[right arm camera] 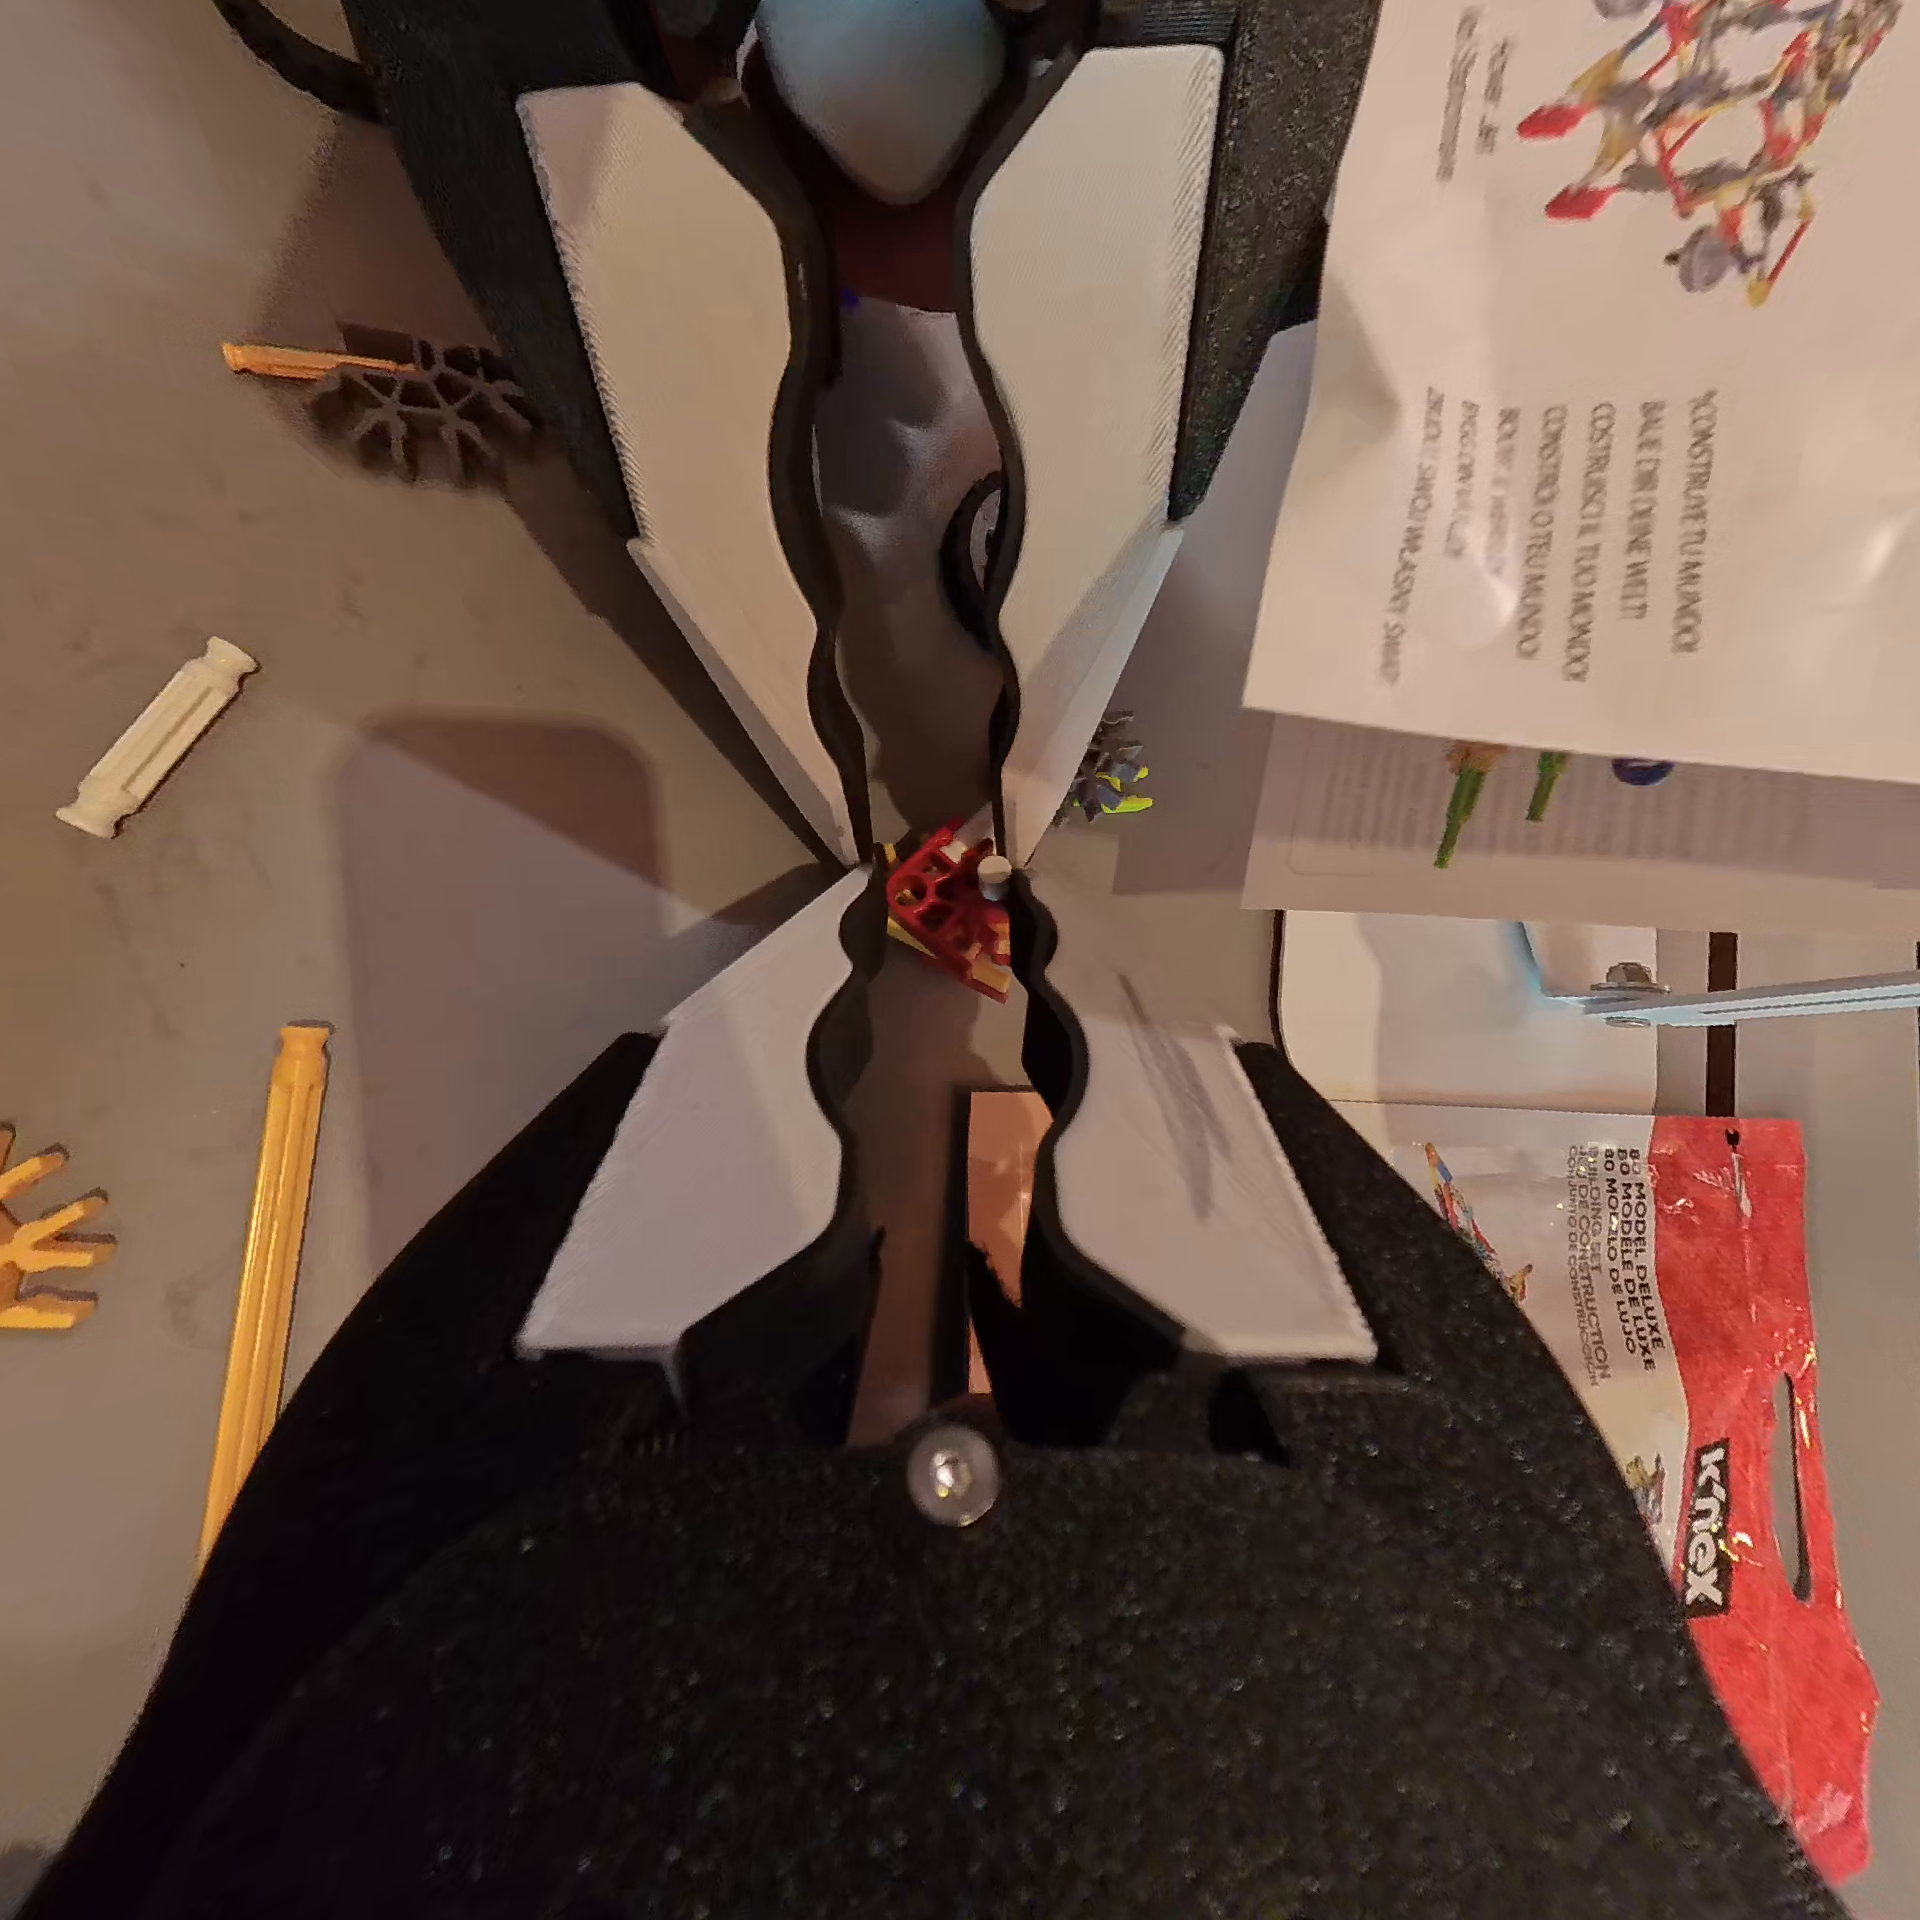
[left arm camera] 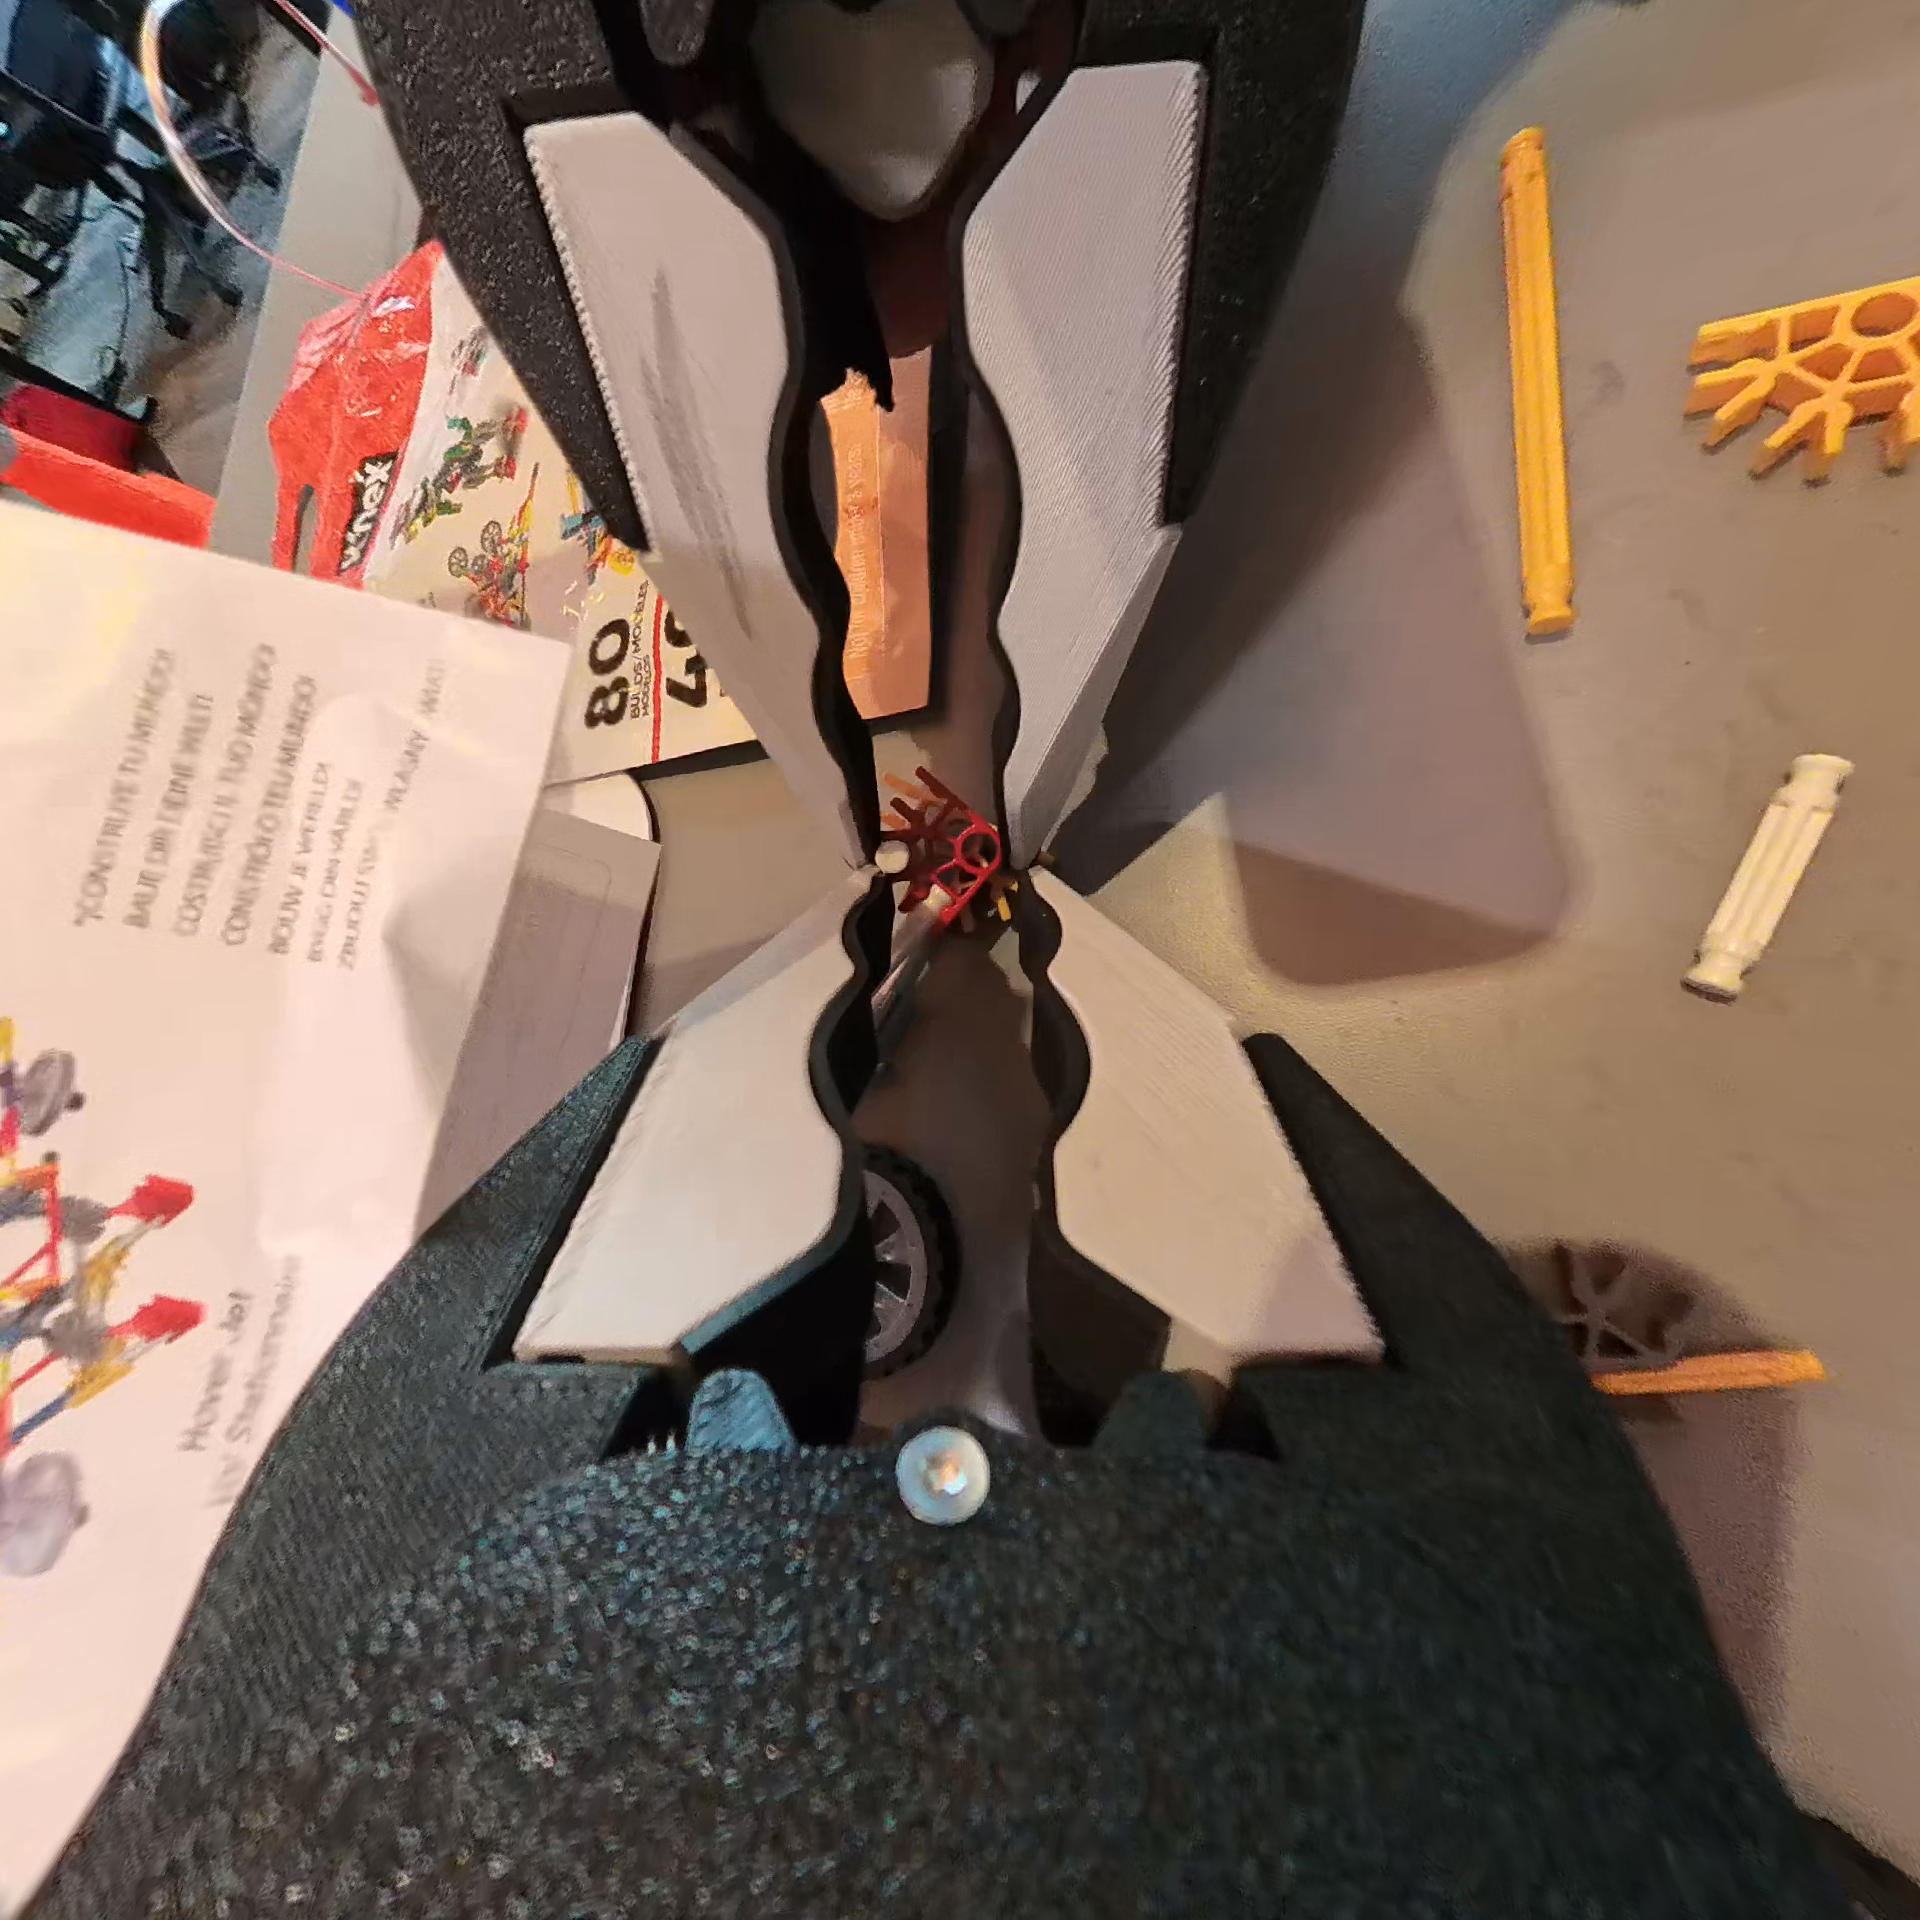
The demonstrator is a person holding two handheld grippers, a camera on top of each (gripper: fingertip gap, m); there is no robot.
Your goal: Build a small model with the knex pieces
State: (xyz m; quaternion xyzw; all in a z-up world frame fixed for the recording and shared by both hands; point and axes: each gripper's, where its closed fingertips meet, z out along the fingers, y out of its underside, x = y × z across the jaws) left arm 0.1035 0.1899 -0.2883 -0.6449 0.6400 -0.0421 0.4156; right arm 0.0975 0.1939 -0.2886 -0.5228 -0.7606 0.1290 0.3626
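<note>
My two grippers meet tip to tip over a grey table [left arm camera: 1351, 1091]. My left gripper [left arm camera: 945, 902] and my right gripper [right arm camera: 945, 902] are both closed on one small assembly: a red connector [left arm camera: 951, 857] [right arm camera: 930, 899] with a white rod end [left arm camera: 888, 858] [right arm camera: 989, 873] and yellow prongs under it. In the left wrist view the right gripper [left arm camera: 940, 831] comes in from the top. In the right wrist view the left gripper [right arm camera: 935, 831] does the same. A small black wheel [left arm camera: 904, 1278] [right arm camera: 977, 551] lies on the table under the left gripper's fingers.
Loose parts lie on the table: a long yellow rod [left arm camera: 1536, 384] [right arm camera: 270, 1247], a yellow connector [left arm camera: 1829, 384], a short white rod [left arm camera: 1766, 878] [right arm camera: 156, 738], a grey connector [left arm camera: 1616, 1314] [right arm camera: 416, 405] on an orange rod. A printed sheet [left arm camera: 208, 831] [right arm camera: 1610, 364] and a red-topped bag [left arm camera: 416, 436] [right arm camera: 1766, 1455] lie opposite. My left and right fingertips are right by each other. From either gripper's tips it is about 8 cm to the small black wheel [left arm camera: 904, 1278].
</note>
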